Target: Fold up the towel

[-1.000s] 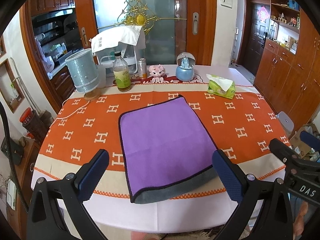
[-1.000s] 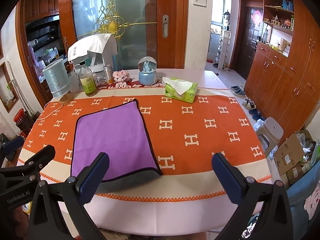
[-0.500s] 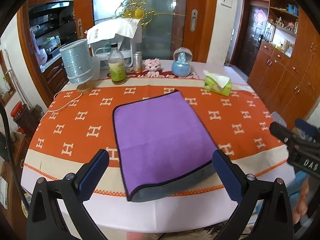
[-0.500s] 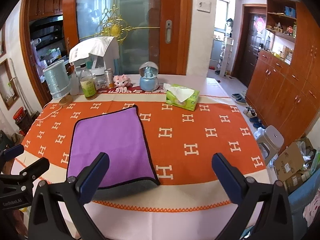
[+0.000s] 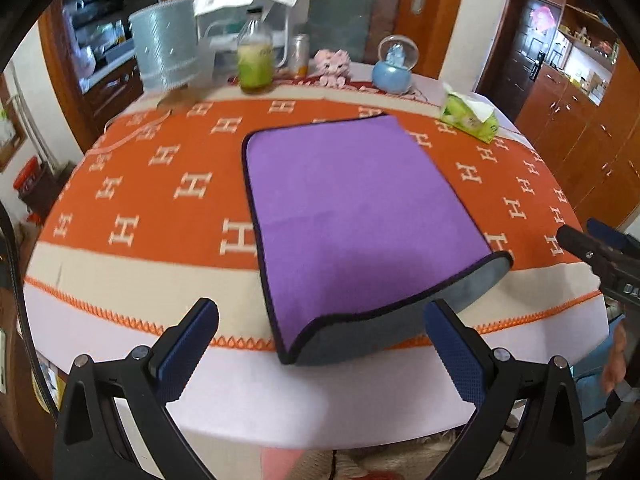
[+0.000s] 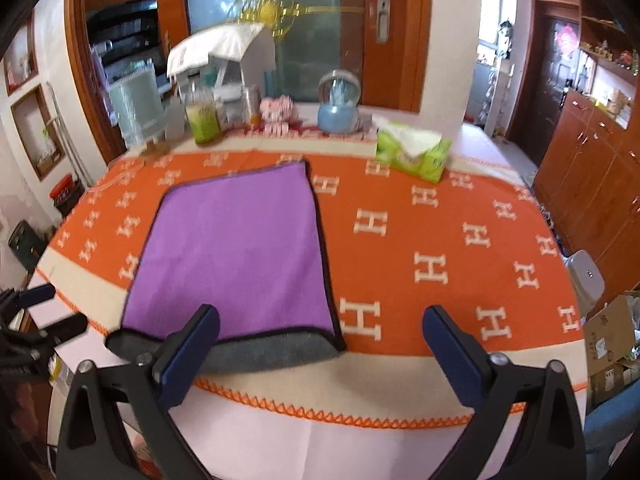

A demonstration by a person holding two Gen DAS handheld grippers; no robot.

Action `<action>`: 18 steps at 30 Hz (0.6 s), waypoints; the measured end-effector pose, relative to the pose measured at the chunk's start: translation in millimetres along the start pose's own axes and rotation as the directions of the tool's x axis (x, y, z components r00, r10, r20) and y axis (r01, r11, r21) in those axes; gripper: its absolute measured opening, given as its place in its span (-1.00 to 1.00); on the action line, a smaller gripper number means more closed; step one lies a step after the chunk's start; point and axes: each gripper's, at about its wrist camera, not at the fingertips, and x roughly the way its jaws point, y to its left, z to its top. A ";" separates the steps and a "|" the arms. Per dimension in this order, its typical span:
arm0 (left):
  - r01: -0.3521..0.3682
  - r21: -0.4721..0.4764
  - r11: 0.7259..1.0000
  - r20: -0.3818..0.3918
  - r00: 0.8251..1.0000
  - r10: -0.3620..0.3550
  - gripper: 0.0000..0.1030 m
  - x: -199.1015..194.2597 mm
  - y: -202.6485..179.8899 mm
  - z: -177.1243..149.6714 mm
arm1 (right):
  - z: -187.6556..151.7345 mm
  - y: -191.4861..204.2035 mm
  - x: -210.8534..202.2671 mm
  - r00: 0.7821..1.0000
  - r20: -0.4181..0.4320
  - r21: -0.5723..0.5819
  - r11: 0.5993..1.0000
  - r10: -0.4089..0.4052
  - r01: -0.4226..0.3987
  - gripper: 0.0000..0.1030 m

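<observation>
Left wrist view is showing me the towel (image 5: 352,216) lying flat on the orange cloth (image 5: 160,184), purple side up, with its near edge curling back to show grey underside. I am holding the left gripper (image 5: 320,344) with its jaws spread wide and nothing between them; it is hanging just short of the towel's near edge, over the white table (image 5: 320,408) rim. The left finger (image 5: 188,350) is sitting off the towel's near left corner, and the other finger is overlapping the grey strip in the picture, though I cannot tell whether it is touching.

Right wrist view is giving me the towel (image 6: 236,252) from the other side. The right gripper (image 6: 320,352) is also gaping wide and gripping nothing. Its left finger (image 6: 188,350) is covering part of the towel's grey near edge in the picture; the rest of the gripper is hovering to the right of the towel, over bare cloth (image 6: 440,240). The left gripper's tips (image 6: 44,308) are poking in left of the towel's near corner.

Beyond the towel's far edge, a tissue pack (image 6: 414,154) is sitting to the right, a snow globe (image 6: 338,102) and a pink toy (image 6: 278,110) are standing behind it, and a bottle (image 5: 256,60) and a lamp (image 5: 166,48) are standing to the far left. These far things are looking blurred.
</observation>
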 end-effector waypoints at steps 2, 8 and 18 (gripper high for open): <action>0.002 0.002 1.000 -0.002 1.000 -0.002 0.99 5.3 4.0 -5.6 | -6.1 -3.1 13.2 0.999 -0.040 -0.005 1.000 0.009 -0.010 0.65; 0.013 0.020 1.000 -0.056 0.998 -0.012 0.99 27.5 13.0 -18.3 | -20.8 -7.9 38.4 0.992 -0.095 -0.059 0.994 0.084 -0.089 0.48; 0.124 0.107 0.987 -0.084 0.990 -0.115 0.69 48.0 13.2 -29.6 | -22.4 -18.9 65.2 0.963 -0.157 -0.198 0.949 0.218 -0.247 -0.02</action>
